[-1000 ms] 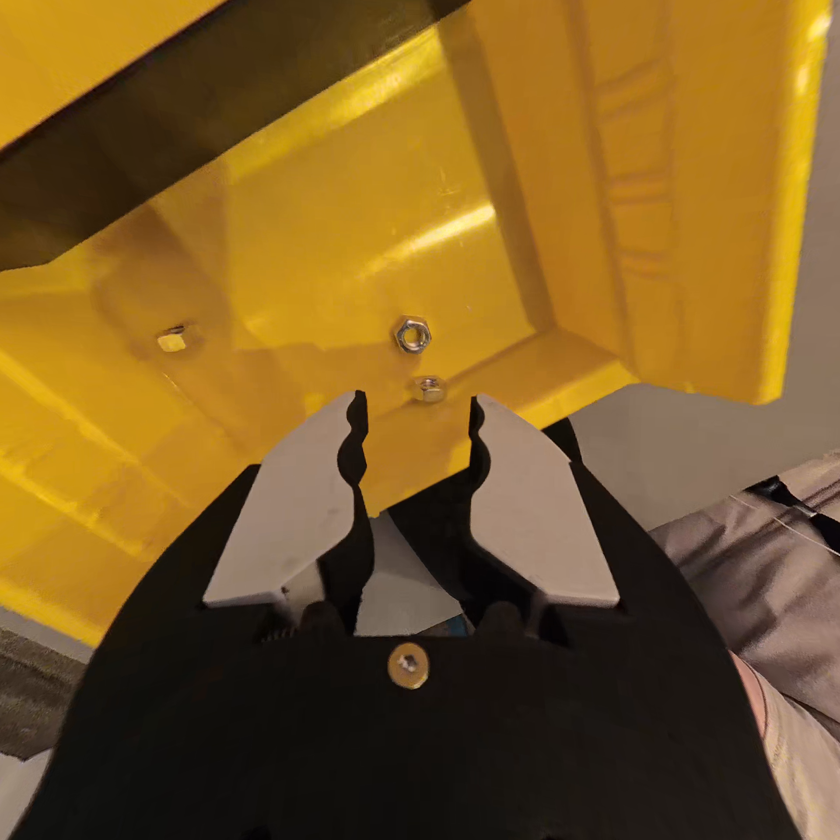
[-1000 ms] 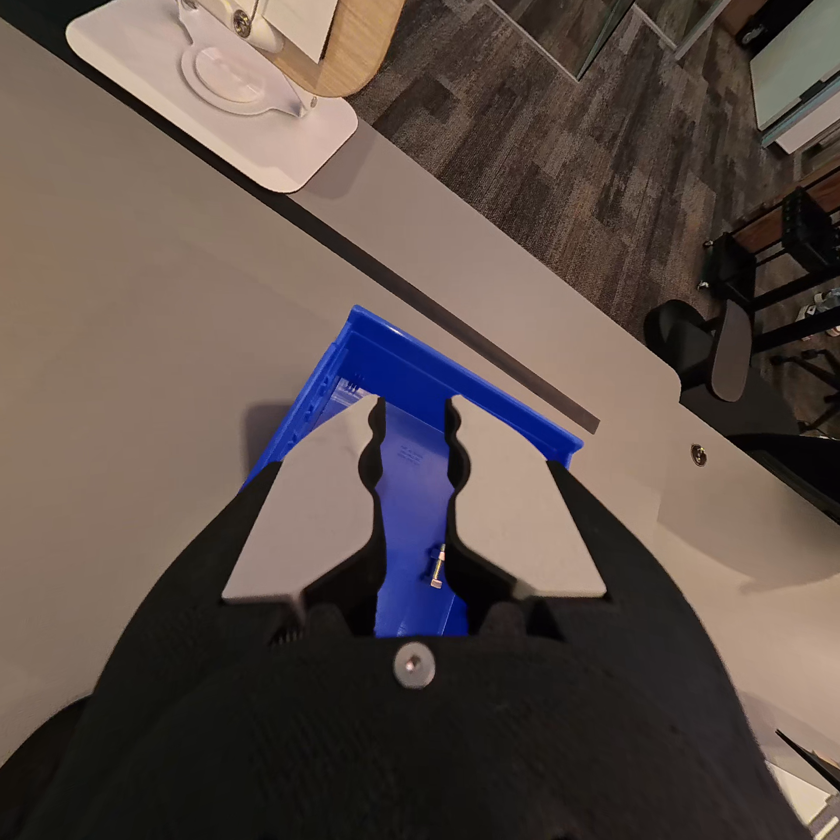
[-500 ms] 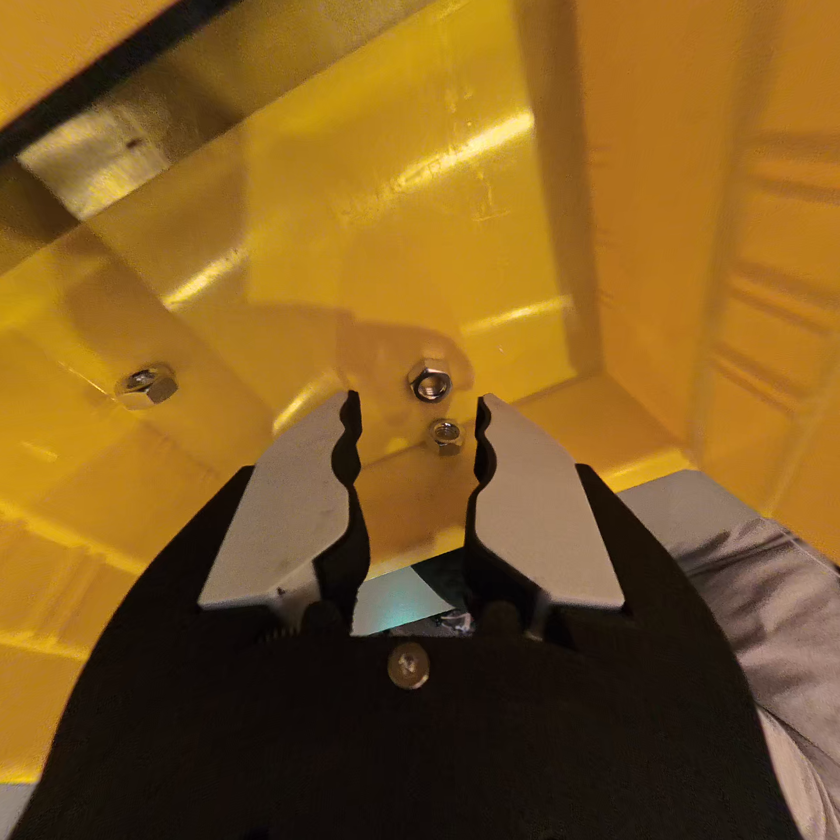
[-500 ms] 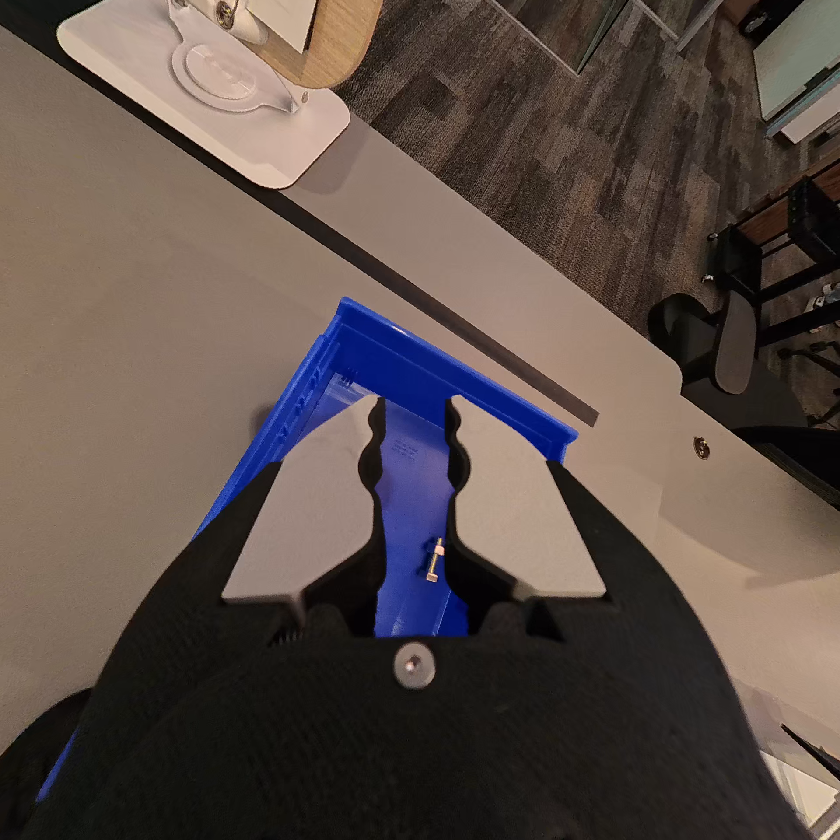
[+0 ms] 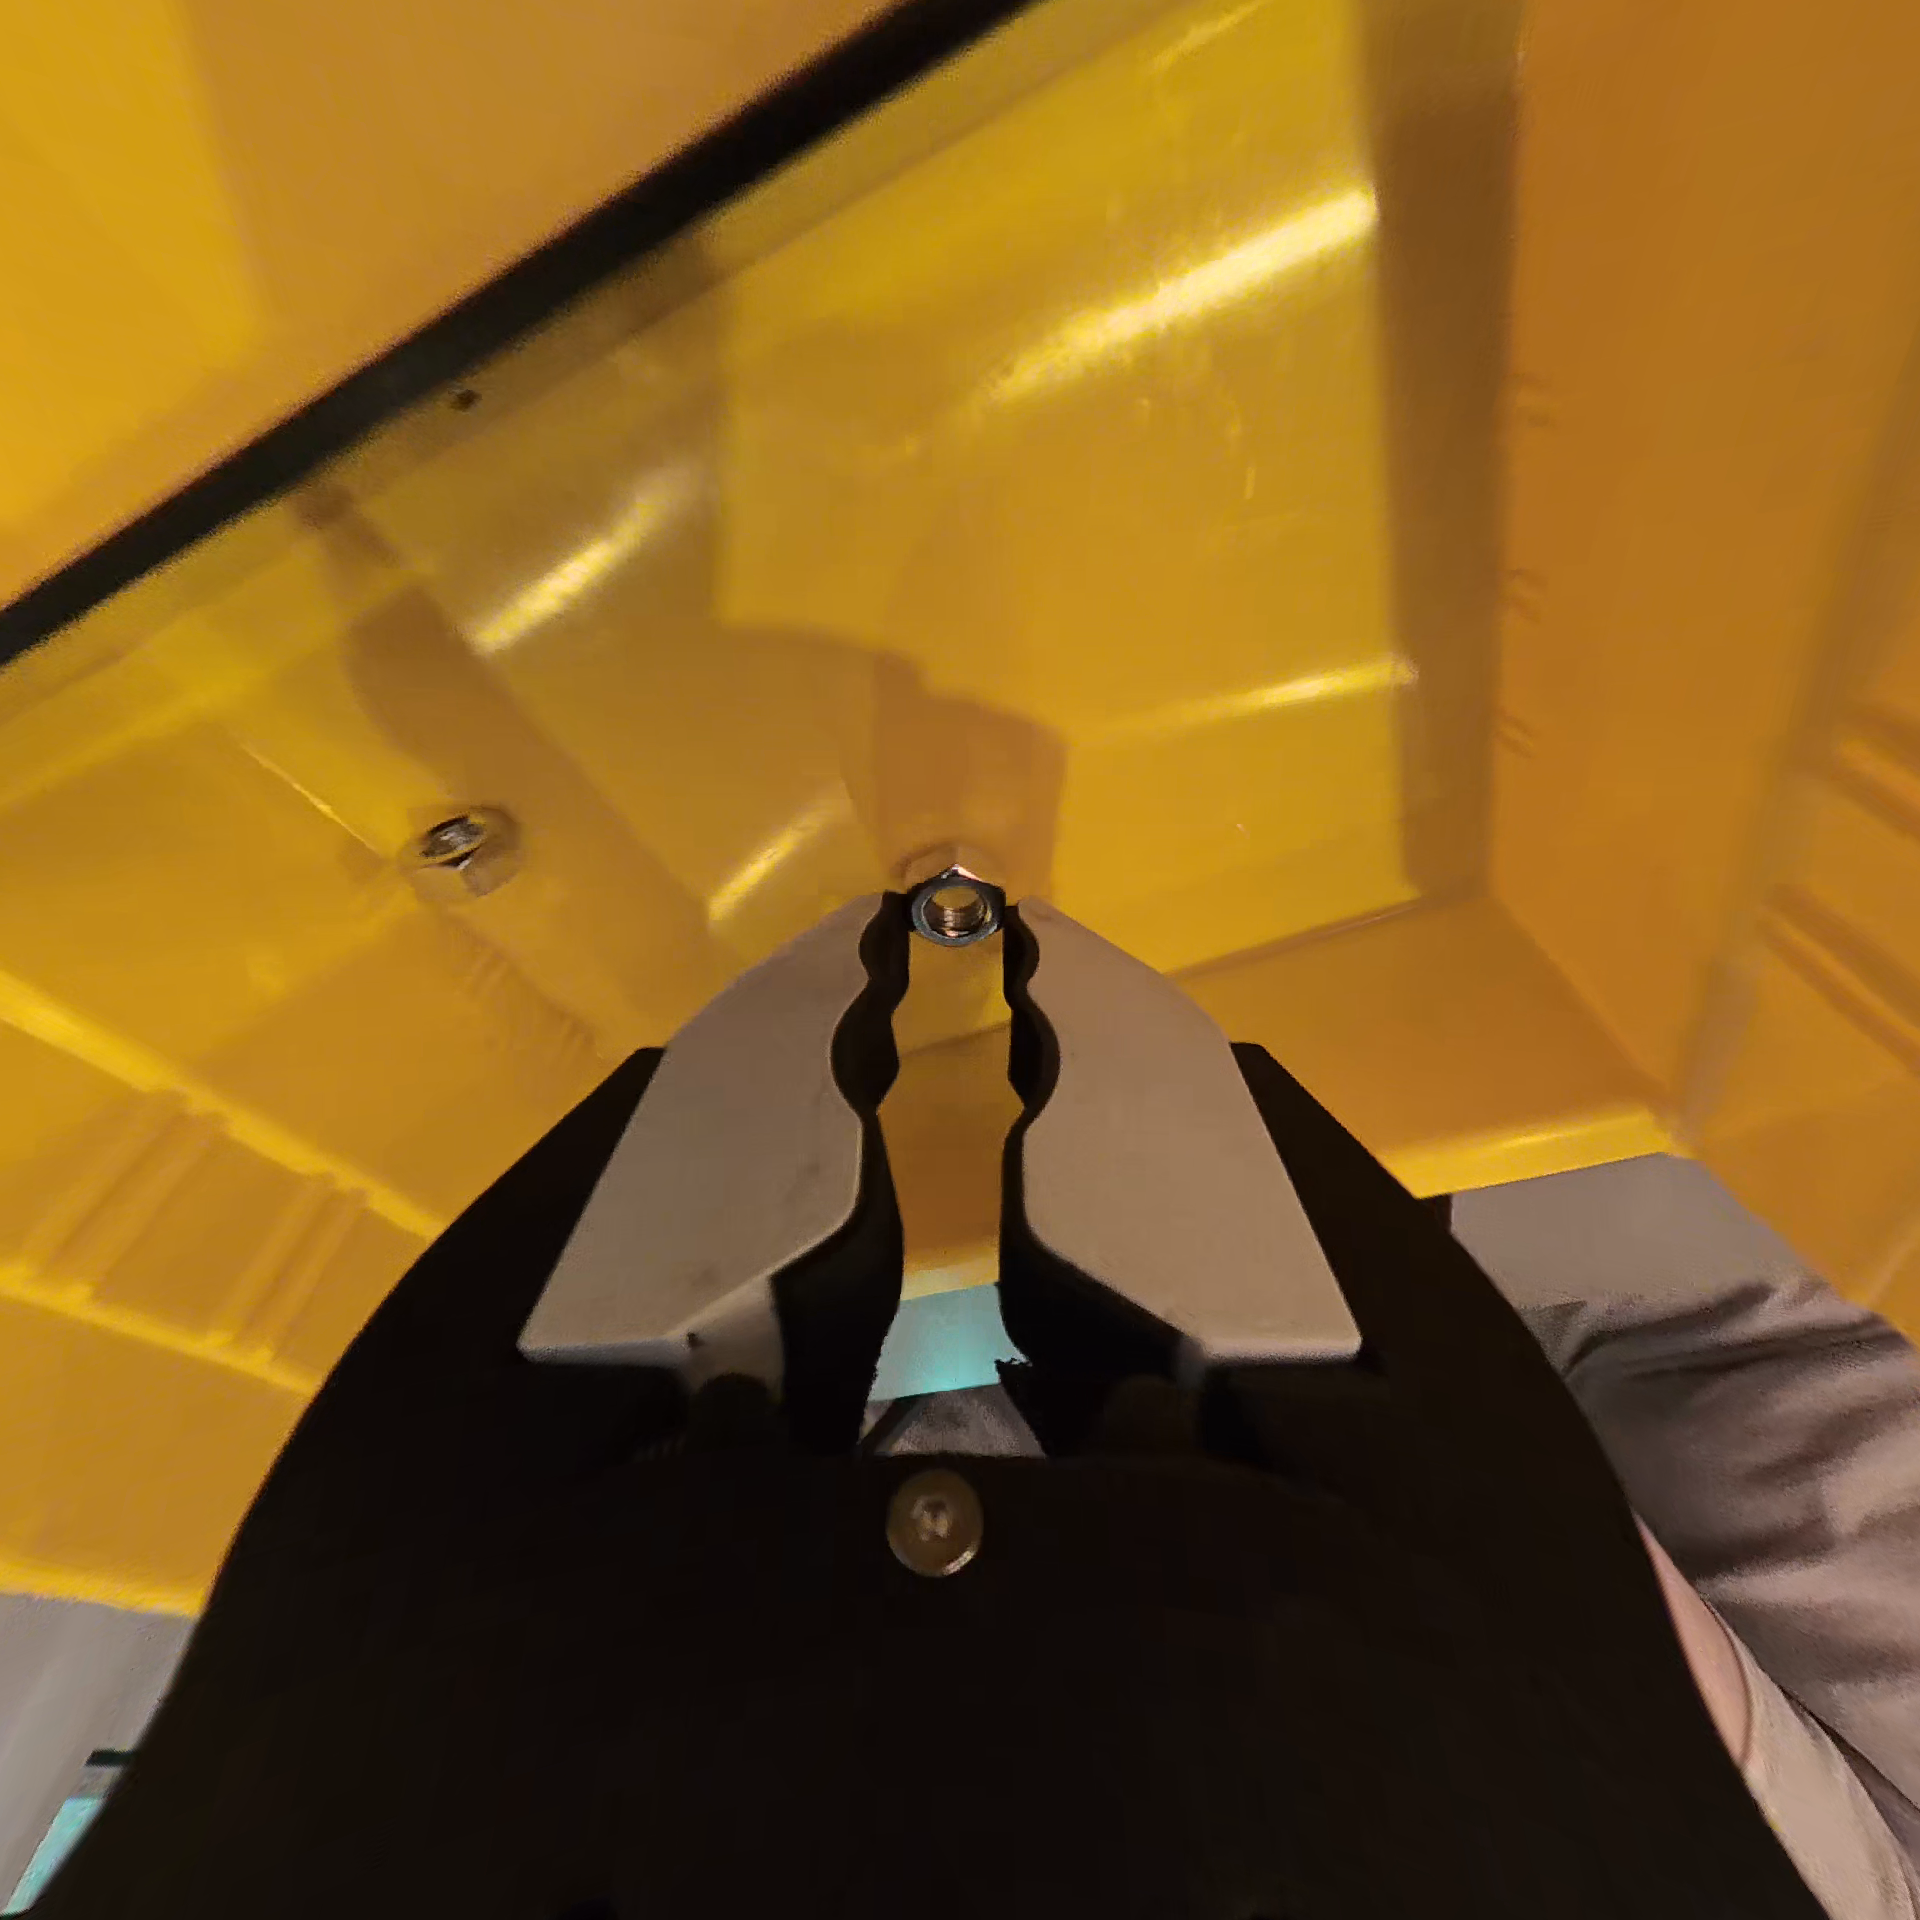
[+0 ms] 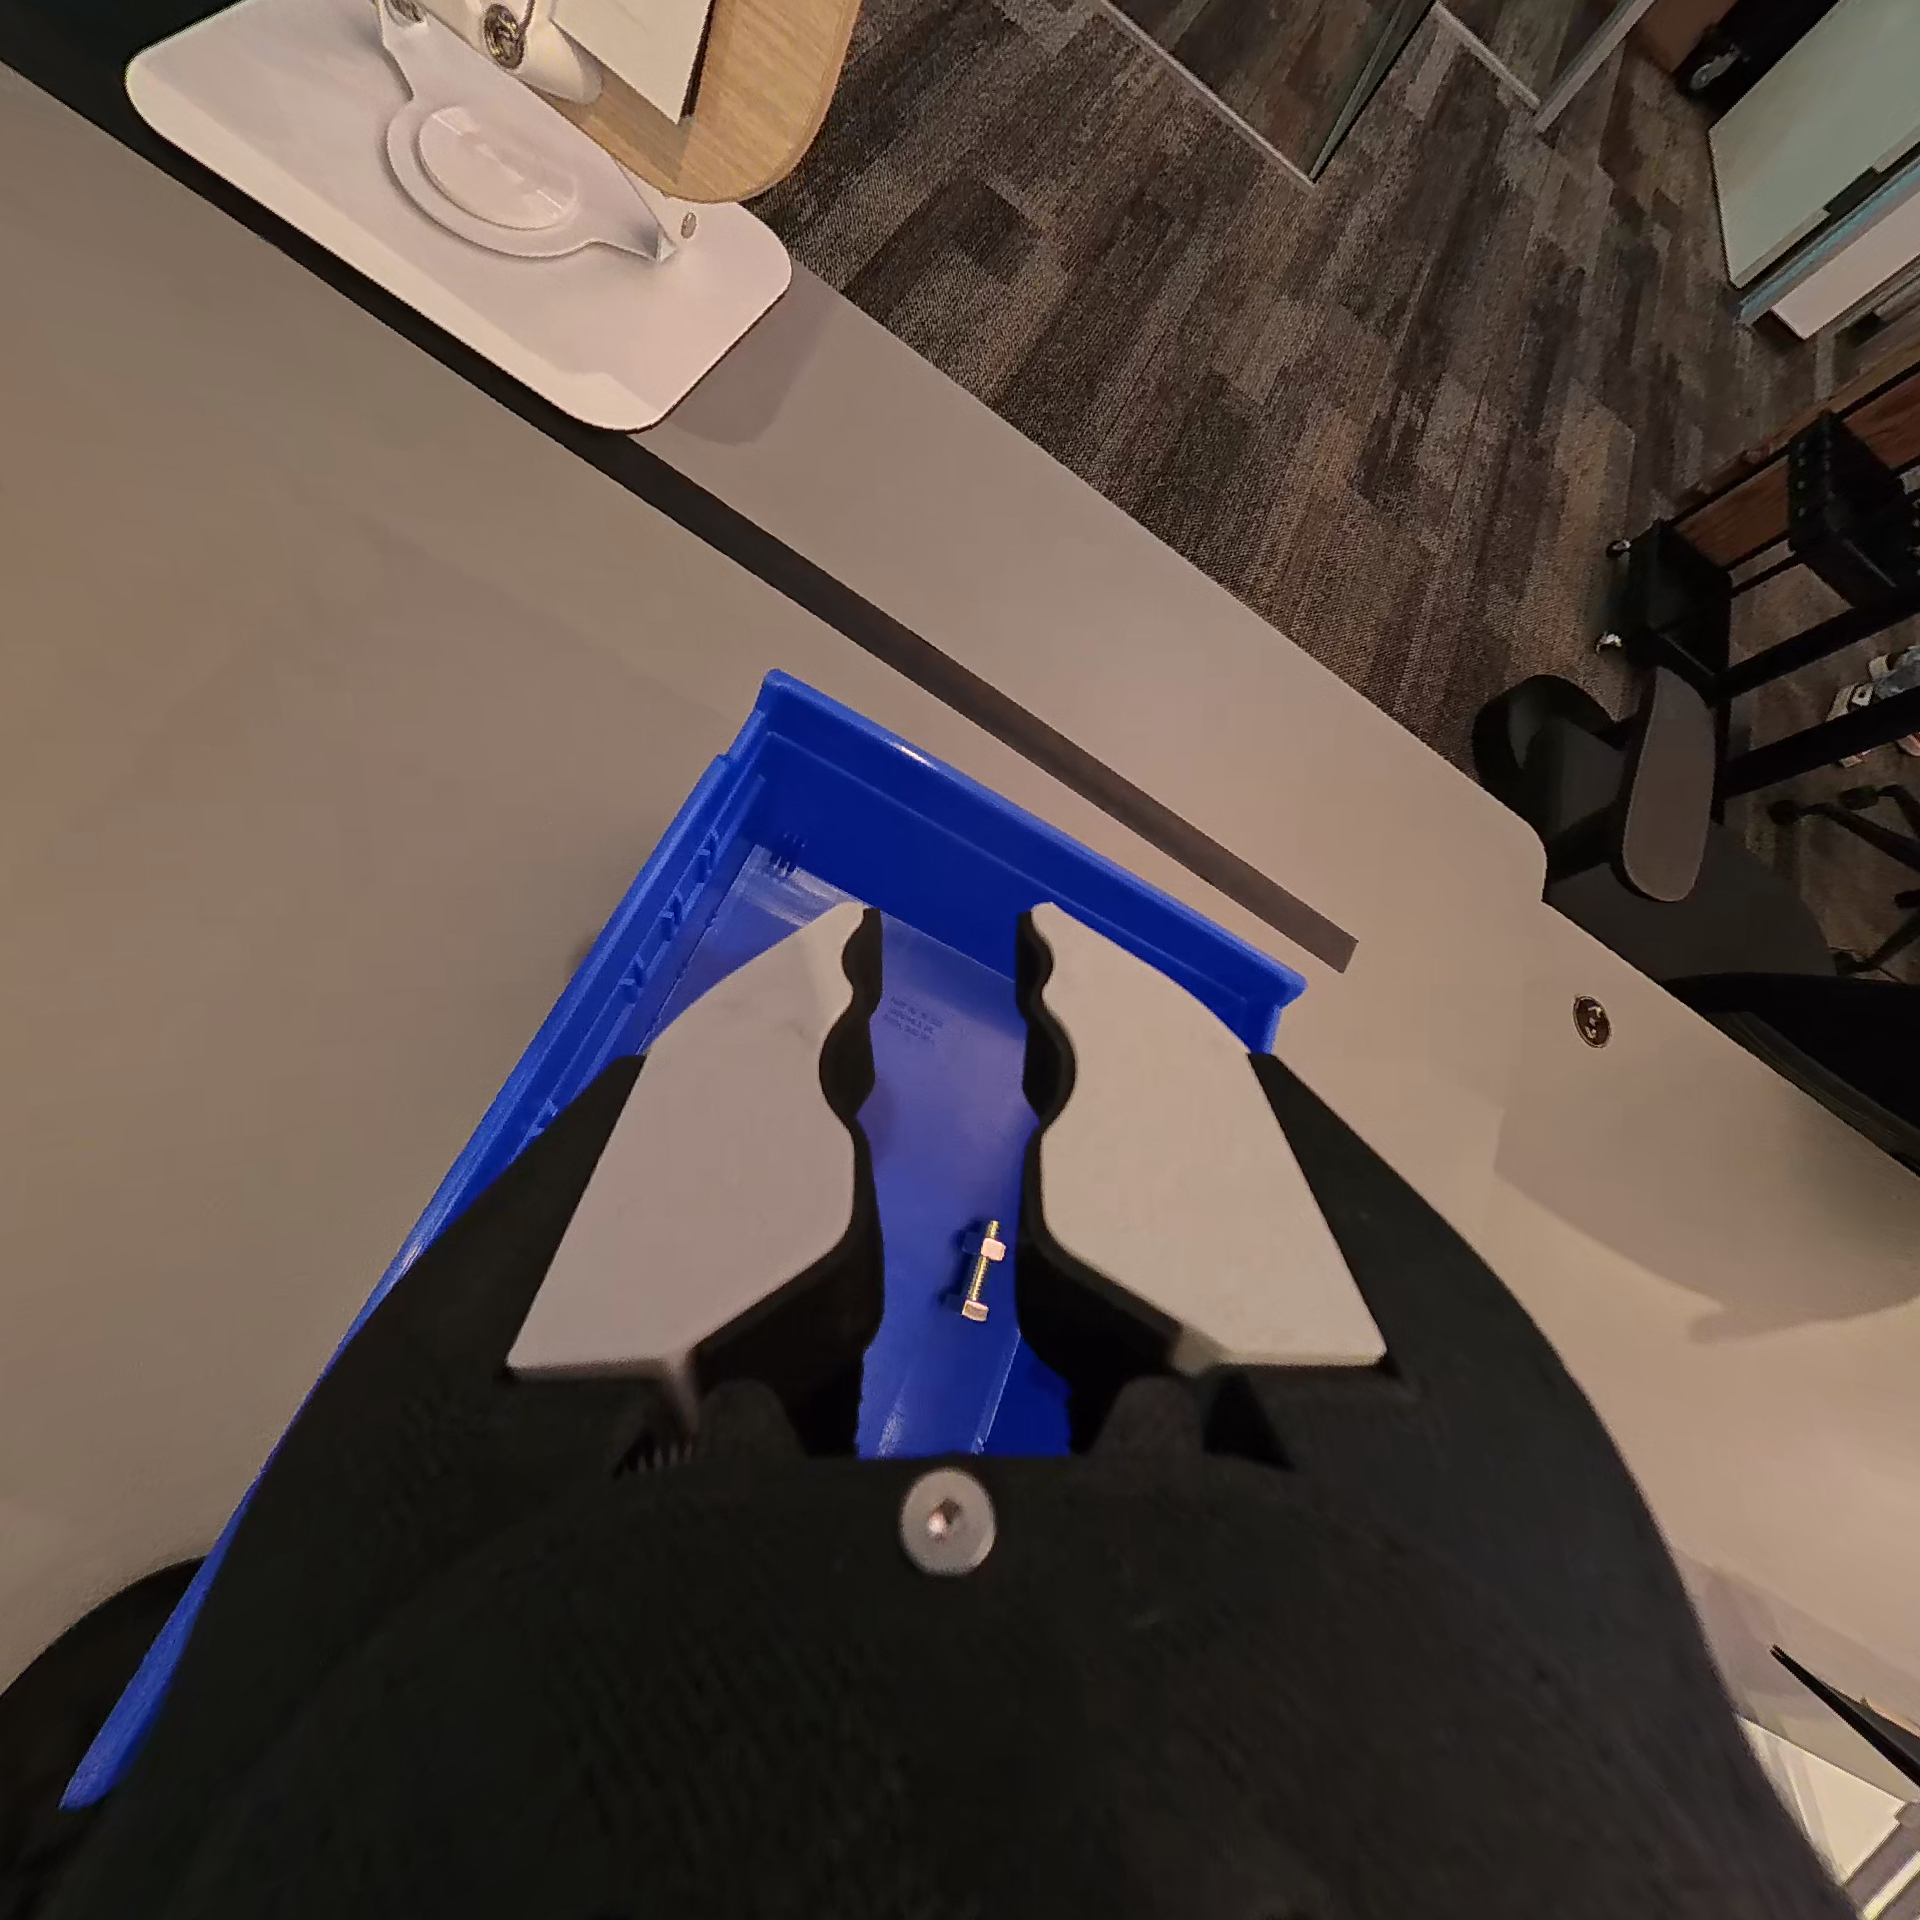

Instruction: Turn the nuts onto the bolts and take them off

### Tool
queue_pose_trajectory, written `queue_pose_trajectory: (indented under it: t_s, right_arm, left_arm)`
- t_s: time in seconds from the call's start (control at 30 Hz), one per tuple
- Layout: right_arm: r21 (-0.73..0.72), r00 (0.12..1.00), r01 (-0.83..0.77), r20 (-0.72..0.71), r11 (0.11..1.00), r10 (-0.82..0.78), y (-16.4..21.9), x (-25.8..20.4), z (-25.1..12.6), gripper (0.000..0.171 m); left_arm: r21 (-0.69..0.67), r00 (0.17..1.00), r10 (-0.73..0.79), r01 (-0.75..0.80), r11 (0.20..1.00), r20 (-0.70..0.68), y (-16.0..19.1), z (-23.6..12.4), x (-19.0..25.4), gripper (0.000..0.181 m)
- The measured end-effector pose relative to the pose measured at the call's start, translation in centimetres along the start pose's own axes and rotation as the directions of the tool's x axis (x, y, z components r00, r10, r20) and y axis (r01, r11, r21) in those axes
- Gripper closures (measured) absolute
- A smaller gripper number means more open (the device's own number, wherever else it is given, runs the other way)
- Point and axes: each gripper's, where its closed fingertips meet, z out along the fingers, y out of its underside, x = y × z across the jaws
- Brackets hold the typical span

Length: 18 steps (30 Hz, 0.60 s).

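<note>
In the left wrist view my left gripper [image 5: 954, 920] is deep inside a yellow bin [image 5: 1091, 499]. Its fingertips [image 5: 1049, 935] are shut on a small silver hex nut [image 5: 954, 912], whose threaded hole faces the camera. A second nut [image 5: 457, 844] lies on the bin floor to the left. In the right wrist view my right gripper [image 6: 948, 925] hangs open and empty over a blue bin [image 6: 997, 842]. A short bolt with a nut on it [image 6: 982, 1270] lies on the floor of the blue bin, below the fingers and untouched.
The blue bin stands on a grey table [image 6: 260, 644]. A white stand base [image 6: 540, 260] sits at the table's far edge. Dark floor and a black chair [image 6: 1662, 790] lie beyond. A person's grey sleeve [image 5: 1745, 1455] is at the right in the left wrist view. My hands' fingertips stand some 60 cm from each other.
My left gripper moved forward into the yellow bin and its pads came together on a nut that lay loose between the open tips before. The right gripper stayed open and barely moved.
</note>
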Motion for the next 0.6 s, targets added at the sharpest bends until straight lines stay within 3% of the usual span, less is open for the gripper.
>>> queue_pose_trajectory:
  t_s: [0.1, 0.2, 0.3, 0.37, 0.43, 0.5, 0.6]
  right_arm:
    - [0.002, 1.000, 0.000, -0.001, 1.000, 0.000, 0.0, 0.0, -0.1, 0.145]
    - [0.002, 1.000, 0.003, -0.002, 1.000, -0.003, 0.0, 0.1, -0.1, 0.145]
    - [0.007, 1.000, 0.005, -0.007, 1.000, -0.005, -0.2, 0.1, -0.1, 0.145]
    - [0.010, 1.000, 0.009, -0.010, 1.000, -0.009, -0.4, 0.0, -0.1, 0.145]
    - [0.008, 1.000, 0.016, -0.011, 1.000, -0.016, -0.4, -0.1, -0.1, 0.145]
    - [0.002, 1.000, 0.024, -0.010, 1.000, -0.024, -0.4, -0.3, 0.0, 0.145]
    - [-0.011, 0.999, 0.040, -0.006, 0.999, -0.040, -0.2, -0.6, 0.2, 0.145]
  left_arm:
    - [0.095, 0.999, -0.049, 0.047, 0.994, 0.023, -0.1, -2.0, -0.9, 0.164]
    - [0.275, 0.996, -0.084, 0.073, 0.959, 0.028, -0.1, -5.9, -0.9, 0.164]
    - [0.544, 1.000, -0.001, -0.003, 0.839, 0.008, -1.5, -11.9, 2.5, 0.164]
    - [0.684, 0.987, 0.163, -0.116, 0.720, -0.005, -2.9, -15.5, 7.6, 0.164]
    - [0.691, 0.921, 0.389, -0.267, 0.672, -0.023, -3.6, -15.9, 14.4, 0.165]
    - [0.600, 0.815, 0.579, -0.461, 0.654, -0.005, -4.0, -13.6, 20.4, 0.164]
    - [0.434, 0.714, 0.697, -0.650, 0.625, 0.067, -6.6, -8.5, 26.0, 0.164]
